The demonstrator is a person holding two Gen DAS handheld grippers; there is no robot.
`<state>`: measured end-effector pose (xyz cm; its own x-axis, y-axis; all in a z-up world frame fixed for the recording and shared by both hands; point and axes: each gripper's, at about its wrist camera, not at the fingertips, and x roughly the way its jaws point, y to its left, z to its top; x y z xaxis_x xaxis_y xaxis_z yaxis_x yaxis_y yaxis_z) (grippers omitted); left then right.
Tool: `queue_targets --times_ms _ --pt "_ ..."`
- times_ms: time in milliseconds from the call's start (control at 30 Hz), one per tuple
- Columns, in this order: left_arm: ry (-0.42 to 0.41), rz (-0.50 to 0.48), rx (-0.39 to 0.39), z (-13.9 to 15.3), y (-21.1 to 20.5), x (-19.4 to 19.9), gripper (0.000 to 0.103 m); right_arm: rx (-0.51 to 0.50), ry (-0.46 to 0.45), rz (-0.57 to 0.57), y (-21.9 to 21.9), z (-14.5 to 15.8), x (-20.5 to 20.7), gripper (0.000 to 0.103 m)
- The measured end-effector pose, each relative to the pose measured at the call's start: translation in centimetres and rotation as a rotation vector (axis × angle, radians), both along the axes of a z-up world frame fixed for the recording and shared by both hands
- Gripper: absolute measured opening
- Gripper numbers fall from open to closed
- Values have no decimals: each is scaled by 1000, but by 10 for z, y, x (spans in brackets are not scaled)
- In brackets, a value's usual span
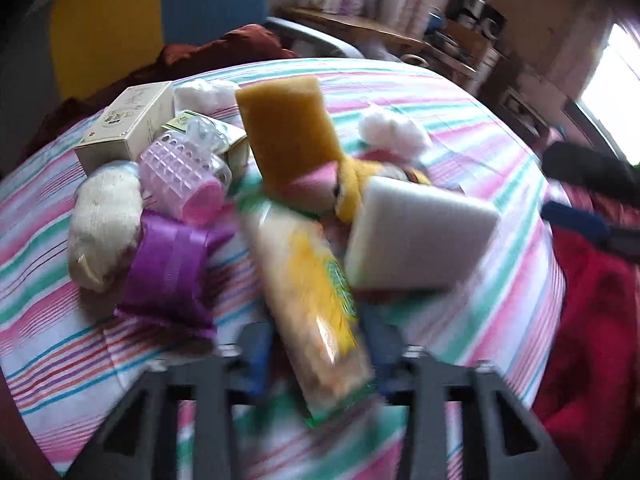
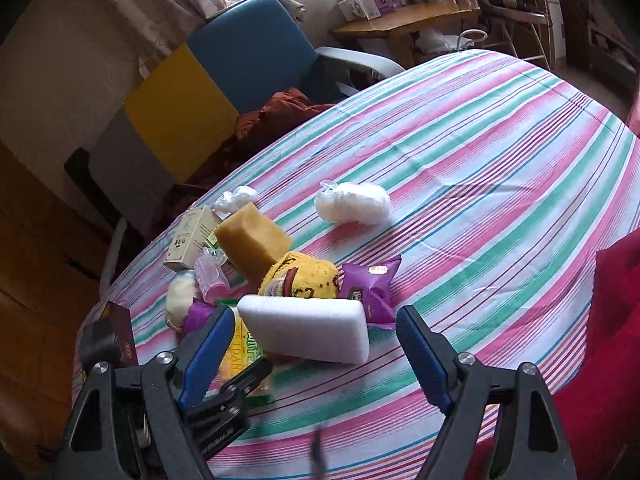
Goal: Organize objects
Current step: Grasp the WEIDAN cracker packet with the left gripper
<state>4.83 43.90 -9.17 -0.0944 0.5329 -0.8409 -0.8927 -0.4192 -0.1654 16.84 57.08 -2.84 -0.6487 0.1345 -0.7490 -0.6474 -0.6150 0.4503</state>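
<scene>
Only the right wrist view shows a purple snack pouch (image 2: 370,292) behind the white foam block (image 2: 308,330), between the wide-open right gripper (image 2: 316,344) blades. The left gripper (image 1: 316,354) clamps a long yellow-green packet (image 1: 312,292), clear-wrapped, in the heap on the striped tablecloth (image 2: 480,152); a blue chair (image 2: 256,40) stands beyond

Blue and yellow chair (image 2: 224,76), rust-brown cloth (image 2: 280,114), wooden shelf (image 2: 404,24) with what look like boxes (image 2: 360,0)
</scene>
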Motion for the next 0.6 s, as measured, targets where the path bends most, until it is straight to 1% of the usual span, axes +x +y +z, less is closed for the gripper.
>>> queue_targets --times_ms 133,233,400,500,567,600 --pt "37 -68 30 1 -36 11 28 0 -9 5 -1 0 -1 84" --pt "40 -98 44 2 -65 15 28 -1 -22 9 -1 -1 -2 84" --pt "-33 -99 71 3 -106 9 28 5 -40 6 -2 -1 -5 84" --pt "-74 -81 88 1 -124 6 29 5 -48 1 -2 -1 -5 84" --pt "-104 -68 94 1 -120 3 29 5 -50 -2 -2 -1 -4 84" --pt "-112 -64 92 2 -115 2 32 5 -51 -4 -1 -1 -4 84"
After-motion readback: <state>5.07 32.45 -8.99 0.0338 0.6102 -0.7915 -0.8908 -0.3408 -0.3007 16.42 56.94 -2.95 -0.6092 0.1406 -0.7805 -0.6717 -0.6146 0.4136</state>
